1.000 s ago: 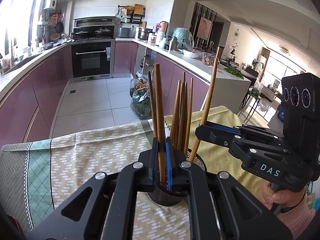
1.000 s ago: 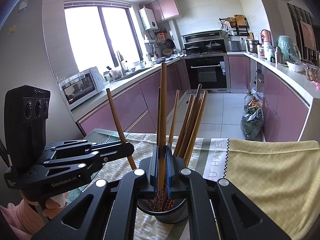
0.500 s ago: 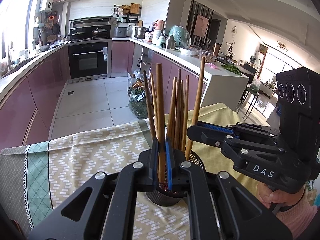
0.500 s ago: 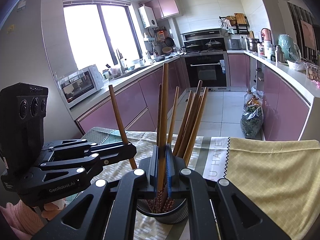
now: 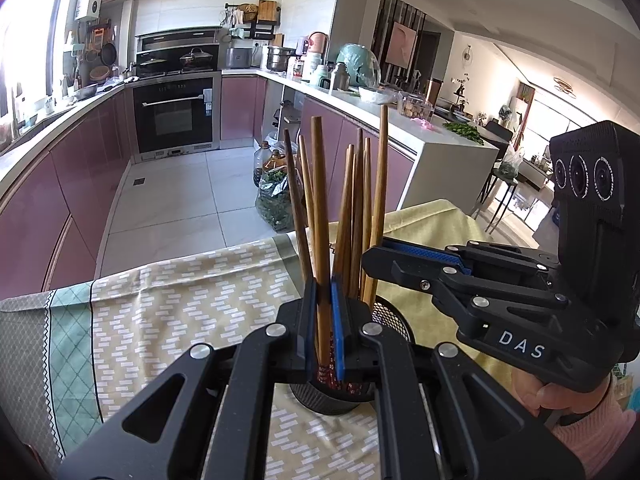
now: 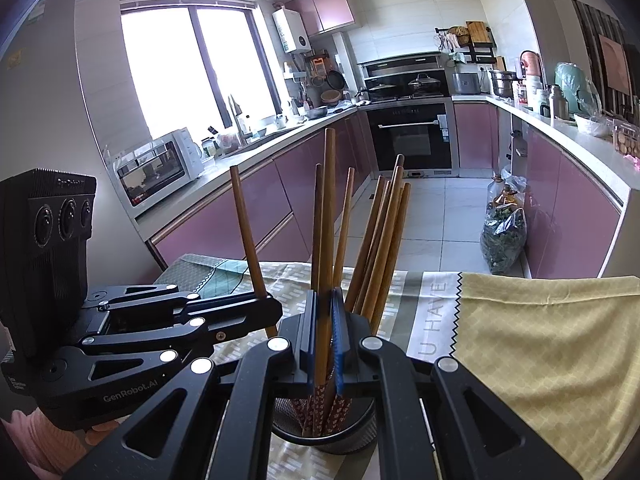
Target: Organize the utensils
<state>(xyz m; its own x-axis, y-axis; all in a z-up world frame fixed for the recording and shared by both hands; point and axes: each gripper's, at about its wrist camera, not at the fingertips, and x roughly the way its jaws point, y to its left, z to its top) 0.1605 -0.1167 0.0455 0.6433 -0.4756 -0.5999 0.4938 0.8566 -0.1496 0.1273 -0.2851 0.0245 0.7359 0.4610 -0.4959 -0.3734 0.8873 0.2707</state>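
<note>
The right gripper [image 5: 370,258] tipped its chopstick [image 5: 378,200] straighter, closer to the bunch. Both grippers were squeezed tight, each on one chopstick; the left gripper [image 5: 322,312] held its stick [image 5: 320,220] over the holder [image 5: 384,316]. Letting go probably came next.

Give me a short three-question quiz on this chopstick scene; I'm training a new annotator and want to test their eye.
1. True or false: the left gripper has its jaws shut on a chopstick.
2. Where do the lower ends of the chopsticks stand? A) flat on the tablecloth B) in the dark mesh holder C) in a drawer
3. Fill in: the right gripper is shut on a ____.

Key: 1 true; 2 B; 3 chopstick, upright over the holder, which stands on the tablecloth.
</note>
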